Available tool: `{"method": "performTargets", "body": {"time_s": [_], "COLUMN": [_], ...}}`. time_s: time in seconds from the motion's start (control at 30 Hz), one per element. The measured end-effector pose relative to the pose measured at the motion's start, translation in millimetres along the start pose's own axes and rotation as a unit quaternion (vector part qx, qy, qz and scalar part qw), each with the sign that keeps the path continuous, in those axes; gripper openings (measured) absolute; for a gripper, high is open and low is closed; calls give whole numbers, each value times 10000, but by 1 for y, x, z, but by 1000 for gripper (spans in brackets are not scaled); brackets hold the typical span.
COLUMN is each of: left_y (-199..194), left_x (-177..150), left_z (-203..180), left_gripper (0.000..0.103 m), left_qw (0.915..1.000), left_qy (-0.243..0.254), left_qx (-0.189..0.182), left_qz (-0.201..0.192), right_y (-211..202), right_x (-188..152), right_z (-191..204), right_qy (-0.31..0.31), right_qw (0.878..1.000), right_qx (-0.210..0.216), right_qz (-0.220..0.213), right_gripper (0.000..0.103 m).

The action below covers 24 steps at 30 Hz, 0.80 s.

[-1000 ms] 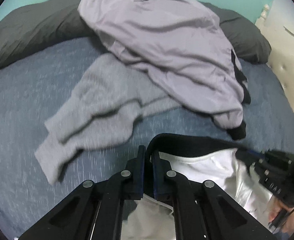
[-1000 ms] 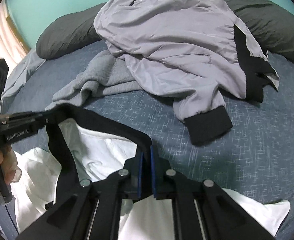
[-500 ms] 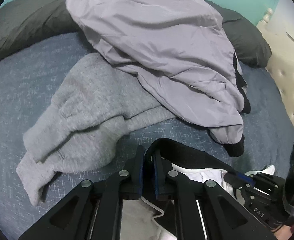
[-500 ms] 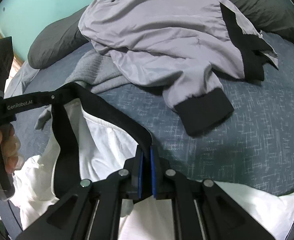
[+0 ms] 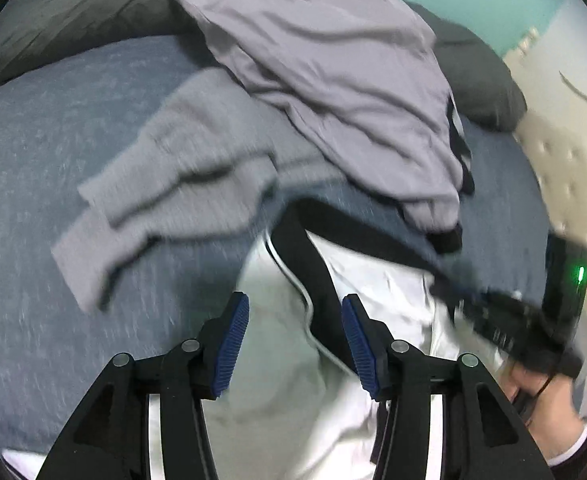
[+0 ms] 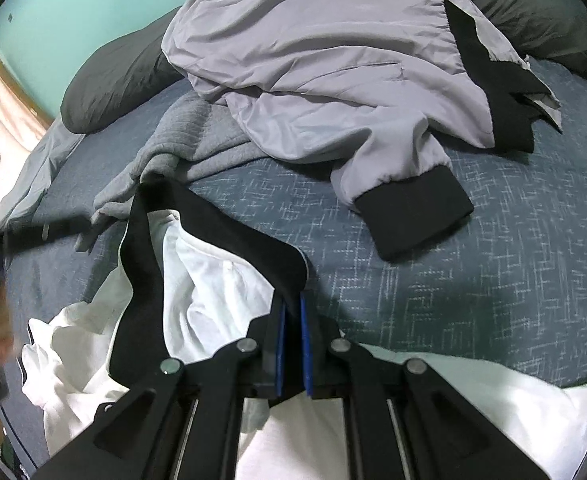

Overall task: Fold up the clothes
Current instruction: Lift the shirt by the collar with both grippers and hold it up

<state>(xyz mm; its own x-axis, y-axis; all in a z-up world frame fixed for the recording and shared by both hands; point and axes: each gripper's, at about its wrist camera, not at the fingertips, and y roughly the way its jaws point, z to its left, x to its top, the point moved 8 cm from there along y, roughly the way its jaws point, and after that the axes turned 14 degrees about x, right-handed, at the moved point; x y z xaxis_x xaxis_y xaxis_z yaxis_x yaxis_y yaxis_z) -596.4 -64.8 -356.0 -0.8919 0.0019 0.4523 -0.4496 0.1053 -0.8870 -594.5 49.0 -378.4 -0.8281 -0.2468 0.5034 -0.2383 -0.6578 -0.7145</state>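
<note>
Your left gripper (image 5: 295, 334) is opening, its jaws apart with the black waistband (image 5: 313, 280) lying loose between them, low centre of frame. Your right gripper (image 6: 292, 336) is clamped shut on the same band, bottom centre. The white garment (image 6: 213, 292) sprawls lower left on the blue bed (image 6: 473, 280). Risk: with only one side pinned, the band can sag and twist, so the fold goes crooked. Only the left view shows your right hand (image 5: 549, 412), lower right; only the right view shows the jacket cuff (image 6: 417, 212), centre right, near the band
</note>
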Motion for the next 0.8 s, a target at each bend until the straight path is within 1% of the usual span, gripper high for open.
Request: {"method": "performTargets", "body": {"time_s": [0.1,0.2,0.23,0.27,0.3,0.33,0.37,0.43,0.47,0.5,0.53,0.67,0.73,0.8], "left_y": [11,16,16,16,17,20,23,30,32,34,35,33,27,19], "left_x": [-13,-15,-14,-13,-12,-12,-11,-10,-10,-10,-11,-10,-8,-5], "left_z": [-6,-8,-9,-10,-11,-13,-15,-16,-16,-17,-17,-15,-12,-8], "left_gripper": [52,52,49,45,38,34,32,20,18,12,3,2,2,2], "left_qw": [9999,9996,9997,9997,9997,9996,9995,9991,9992,9992,9993,9993,9994,9991], "left_qy": [-76,-207,-203,-199,-196,-213,-229,-295,-290,-284,-279,-254,-207,-219], "left_qx": [-13,-118,-122,-125,-129,-173,-217,-265,-250,-236,-221,-262,-257,-336], "left_qz": [114,115,84,52,21,60,98,152,145,137,129,50,-47,-112], "right_y": [-3,-4,-5,-6,-6,-6,-6,-5,-5,-5,-4,-4,-4,-4], "right_x": [-3,-6,-6,-6,-6,-5,-5,-5,-5,-6,-6,-7,-6,-6], "right_z": [-2,-1,0,0,0,0,0,-1,-1,-1,-1,-3,-4,-4], "right_qy": [96,112,94,81,77,78,79,83,81,74,65,48,56,55], "right_qw": [9999,9999,9999,10000,10000,10000,10000,9999,9999,9999,9999,10000,9999,10000], "right_qx": [46,46,47,51,53,56,61,69,72,73,75,79,85,80], "right_qz": [-28,-6,-3,-2,0,3,3,-3,0,6,14,16,12,11], "right_gripper": [7,7,7,7,7,7,7,7,7,7,7,7,7,7]}}
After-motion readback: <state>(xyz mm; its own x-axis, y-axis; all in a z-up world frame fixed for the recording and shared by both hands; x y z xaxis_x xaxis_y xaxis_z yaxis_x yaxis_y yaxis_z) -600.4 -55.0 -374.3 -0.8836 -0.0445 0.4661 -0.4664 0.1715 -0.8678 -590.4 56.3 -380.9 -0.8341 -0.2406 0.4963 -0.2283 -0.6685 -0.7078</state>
